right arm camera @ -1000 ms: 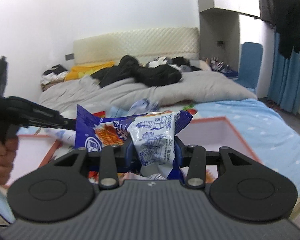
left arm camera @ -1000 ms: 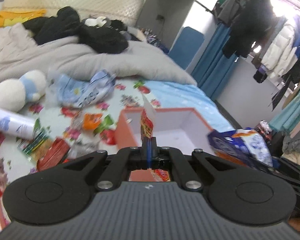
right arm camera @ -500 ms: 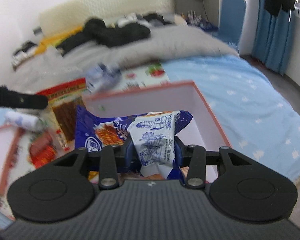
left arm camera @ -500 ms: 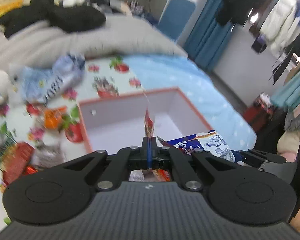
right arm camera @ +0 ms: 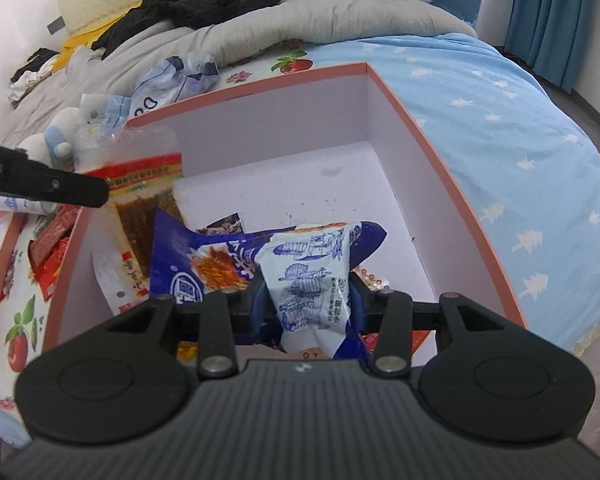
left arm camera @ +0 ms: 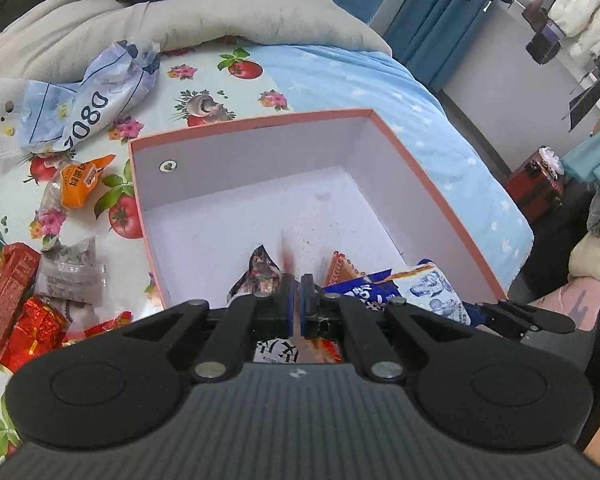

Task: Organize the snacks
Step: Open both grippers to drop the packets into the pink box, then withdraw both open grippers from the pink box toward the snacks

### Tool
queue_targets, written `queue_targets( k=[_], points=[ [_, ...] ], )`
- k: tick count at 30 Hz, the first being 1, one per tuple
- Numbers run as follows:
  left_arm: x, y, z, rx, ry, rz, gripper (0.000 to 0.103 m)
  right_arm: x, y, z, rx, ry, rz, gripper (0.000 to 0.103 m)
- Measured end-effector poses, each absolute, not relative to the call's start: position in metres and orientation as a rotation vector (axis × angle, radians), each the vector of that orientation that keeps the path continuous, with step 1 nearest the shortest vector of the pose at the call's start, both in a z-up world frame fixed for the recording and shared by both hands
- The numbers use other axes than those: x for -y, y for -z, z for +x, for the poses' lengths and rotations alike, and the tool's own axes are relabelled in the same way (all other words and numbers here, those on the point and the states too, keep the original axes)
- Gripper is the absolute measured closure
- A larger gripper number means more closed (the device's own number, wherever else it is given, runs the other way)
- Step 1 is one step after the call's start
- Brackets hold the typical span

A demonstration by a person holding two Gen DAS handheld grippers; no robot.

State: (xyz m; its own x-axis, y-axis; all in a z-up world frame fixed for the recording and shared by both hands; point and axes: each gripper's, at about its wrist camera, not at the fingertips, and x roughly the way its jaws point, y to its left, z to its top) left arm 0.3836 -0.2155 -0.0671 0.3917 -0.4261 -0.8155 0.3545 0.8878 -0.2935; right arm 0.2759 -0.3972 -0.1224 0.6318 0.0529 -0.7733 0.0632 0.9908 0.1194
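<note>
A salmon-rimmed white box point(left arm camera: 400, 148) lies on the bed; it also shows in the right wrist view point(right arm camera: 396, 92). My left gripper point(left arm camera: 297, 292) hangs over the box's near end, its pads nearly together on the thin edge of a red snack packet point(right arm camera: 144, 188), which hangs down into the box. My right gripper point(right arm camera: 308, 296) is shut on a blue and white snack bag point(right arm camera: 300, 264), held low inside the box; the bag also shows in the left wrist view point(left arm camera: 412, 288). A few small packets point(left arm camera: 262, 268) lie on the box floor.
Loose snacks lie left of the box on the flowered sheet: a pale blue bag point(left arm camera: 80, 100), an orange packet point(left arm camera: 82, 178), a clear packet point(left arm camera: 70, 272), red packets point(left arm camera: 24, 312). A grey duvet point(left arm camera: 160, 20) lies behind. A lid or tray edge point(right arm camera: 0, 264) sits far left.
Both grippers moved forward and down over the box. The blue bag and the red packet went from above the rim to inside the box.
</note>
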Motion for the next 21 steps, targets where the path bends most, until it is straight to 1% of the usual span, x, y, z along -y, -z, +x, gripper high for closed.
queue_targets(
  k=[2, 4, 5, 6, 12, 21],
  points=[
    [0.215, 0.068, 0.386, -1.073, 0.482, -0.078, 0.089, 0.398, 0.123, 0.276, -0.89, 0.007, 0.137, 0.057],
    [0.213, 0.066, 0.385, -1.063, 0.474, -0.077, 0.057, 0.401, 0.122, 0.275, -0.886, 0.011, 0.14, 0.052],
    [0.212, 0.064, 0.383, -1.043, 0.473, -0.071, 0.054, 0.403, 0.121, 0.275, -0.885, 0.012, 0.146, 0.042],
    [0.21, 0.062, 0.382, -1.029, 0.47, -0.064, 0.053, 0.405, 0.12, 0.275, -0.881, 0.013, 0.15, 0.033],
    [0.194, 0.05, 0.361, -0.943, 0.472, -0.046, 0.053, 0.41, 0.109, 0.261, -0.821, 0.033, 0.17, 0.032],
    [0.162, 0.038, 0.325, -0.822, 0.448, -0.077, 0.053, 0.385, 0.081, 0.234, -0.677, 0.009, 0.135, 0.032]
  ],
)
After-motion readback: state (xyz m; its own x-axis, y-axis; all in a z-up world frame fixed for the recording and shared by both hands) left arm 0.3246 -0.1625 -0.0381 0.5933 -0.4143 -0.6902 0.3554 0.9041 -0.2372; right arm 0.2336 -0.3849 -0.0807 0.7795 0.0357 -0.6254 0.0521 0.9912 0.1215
